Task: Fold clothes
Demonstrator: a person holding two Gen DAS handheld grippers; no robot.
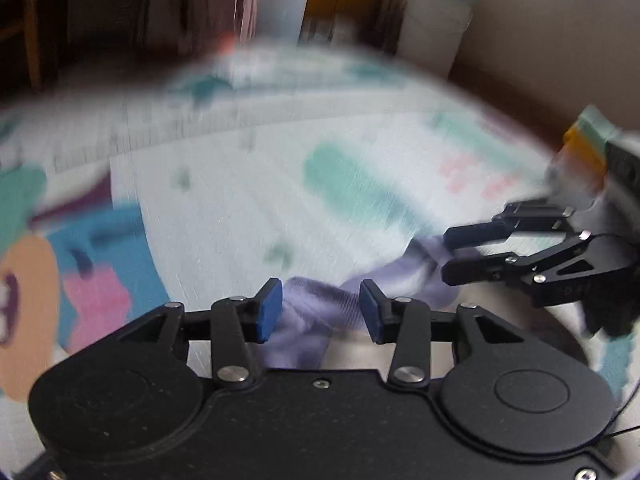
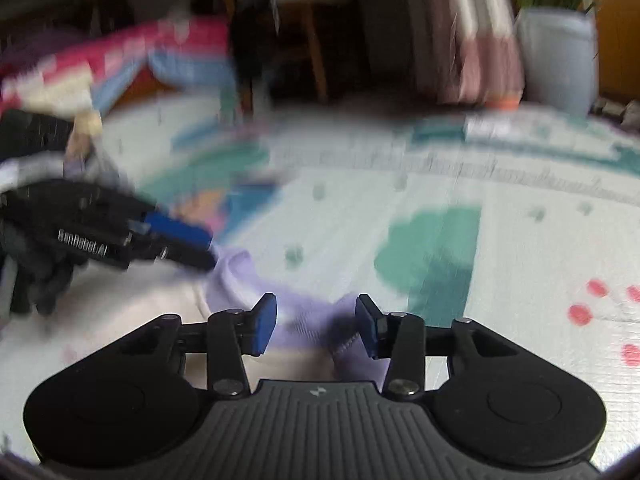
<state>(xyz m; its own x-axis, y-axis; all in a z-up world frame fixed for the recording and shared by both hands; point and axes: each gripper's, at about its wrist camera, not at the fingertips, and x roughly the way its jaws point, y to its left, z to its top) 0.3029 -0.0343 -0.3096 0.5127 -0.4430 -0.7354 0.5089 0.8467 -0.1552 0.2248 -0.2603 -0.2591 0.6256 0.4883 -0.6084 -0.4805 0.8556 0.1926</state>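
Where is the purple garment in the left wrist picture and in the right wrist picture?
Left wrist: the purple garment lies low in the centre, between and beyond the open fingers.
Right wrist: the garment lies low in the centre, again between open fingers.
Shared landmark: the teal patch on the play mat.

In the right wrist view, white letters stand on the black side of the left gripper (image 2: 180, 246), at the left of the picture. They are blurred; they seem to read "GenRobot.AI", but I cannot be sure of every letter. On the near black body of the right gripper (image 2: 316, 326) there is a small pale logo mark (image 2: 316, 393), no letters. In the left wrist view, faint marks on the right gripper cannot be read.
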